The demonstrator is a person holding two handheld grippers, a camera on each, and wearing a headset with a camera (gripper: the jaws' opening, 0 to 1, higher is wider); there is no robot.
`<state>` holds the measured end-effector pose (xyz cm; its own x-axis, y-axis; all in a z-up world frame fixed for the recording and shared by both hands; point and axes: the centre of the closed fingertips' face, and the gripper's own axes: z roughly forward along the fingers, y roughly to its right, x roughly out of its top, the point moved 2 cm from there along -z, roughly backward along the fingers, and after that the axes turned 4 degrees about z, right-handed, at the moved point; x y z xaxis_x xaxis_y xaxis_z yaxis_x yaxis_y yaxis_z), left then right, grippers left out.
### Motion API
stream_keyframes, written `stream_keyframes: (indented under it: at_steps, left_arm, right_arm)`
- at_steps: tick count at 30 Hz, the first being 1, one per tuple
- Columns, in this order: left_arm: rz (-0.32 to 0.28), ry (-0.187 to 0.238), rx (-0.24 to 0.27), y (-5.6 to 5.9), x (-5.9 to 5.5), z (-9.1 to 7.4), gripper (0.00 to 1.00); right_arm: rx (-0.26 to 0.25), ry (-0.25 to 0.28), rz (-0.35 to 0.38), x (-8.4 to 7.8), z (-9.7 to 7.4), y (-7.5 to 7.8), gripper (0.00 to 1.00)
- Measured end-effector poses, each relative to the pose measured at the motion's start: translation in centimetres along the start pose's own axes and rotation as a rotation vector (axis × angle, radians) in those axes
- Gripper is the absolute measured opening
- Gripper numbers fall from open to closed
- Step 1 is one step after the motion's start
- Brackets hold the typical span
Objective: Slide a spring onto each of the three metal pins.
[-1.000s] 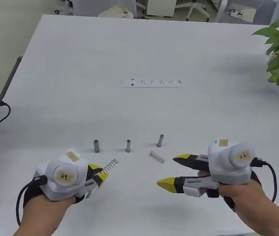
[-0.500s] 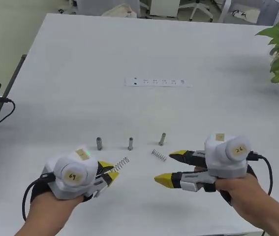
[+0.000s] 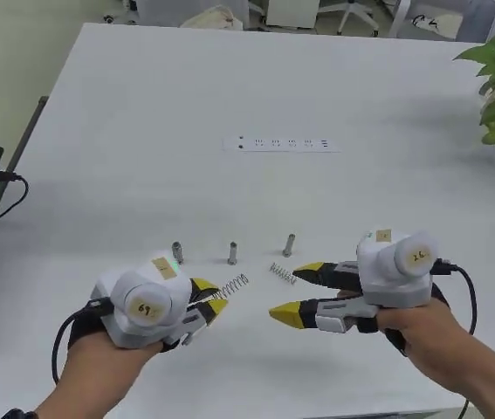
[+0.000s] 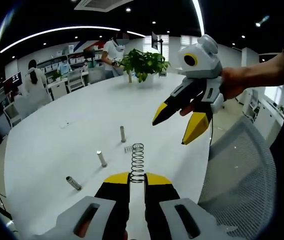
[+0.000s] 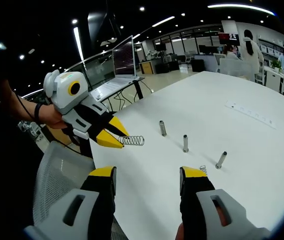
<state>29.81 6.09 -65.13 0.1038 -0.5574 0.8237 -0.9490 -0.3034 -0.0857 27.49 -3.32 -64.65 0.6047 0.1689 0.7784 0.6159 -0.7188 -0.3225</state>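
around the middle pin (image 3: 232, 253) the white table (image 3: 230, 96) is spreading wide, with a power strip (image 3: 282, 144) lying well beyond that pin. to the near right of the middle pin the right gripper (image 3: 289, 291) is hovering with its jaws standing wide apart and nothing between them. to the near left of the same pin the left gripper (image 3: 216, 297) is pinching its jaws together on one end of a spring (image 3: 234, 285). the coil is sticking out past the tips and pointing roughly toward the middle pin, close to it but not touching. the left pin (image 3: 177, 253) and the right pin (image 3: 289, 244) are flanking the middle pin in a row, and all three are standing upright and bare. a second, loose spring (image 3: 282, 273) is lying flat on the table, on the near right of the middle pin and just beside the right pin's foot.

the held spring is looking light, thin and bendy. a hard squeeze across the coils is likely kinking it, and a slack pinch is risking it flicking away. gripping only the last turns at one end, as the left gripper is doing, is leaving the far end open for dropping over a pin. the loose spring is probably rolling easily, so taking it near one end is seeming safest.
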Motion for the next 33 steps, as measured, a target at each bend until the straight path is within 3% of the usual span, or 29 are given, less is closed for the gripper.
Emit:
stream_keyframes:
  at_steps: [10, 17, 33]
  left_arm:
    - [0.043, 0.011, -0.07, 2.6, 1.0, 0.8, 0.03]
    - [0.082, 0.011, -0.105, 3.5, 1.5, 1.2, 0.03]
    - [0.145, 0.002, -0.161, 4.6, 1.9, 1.5, 0.03]
  right_arm:
    - [0.03, -0.004, 0.006, -0.2, 0.3, -0.7, 0.48]
    - [0.047, -0.005, 0.012, -0.6, 0.2, -1.0, 0.45]
    - [0.108, 0.019, 0.008, -1.0, 0.0, -2.4, 0.16]
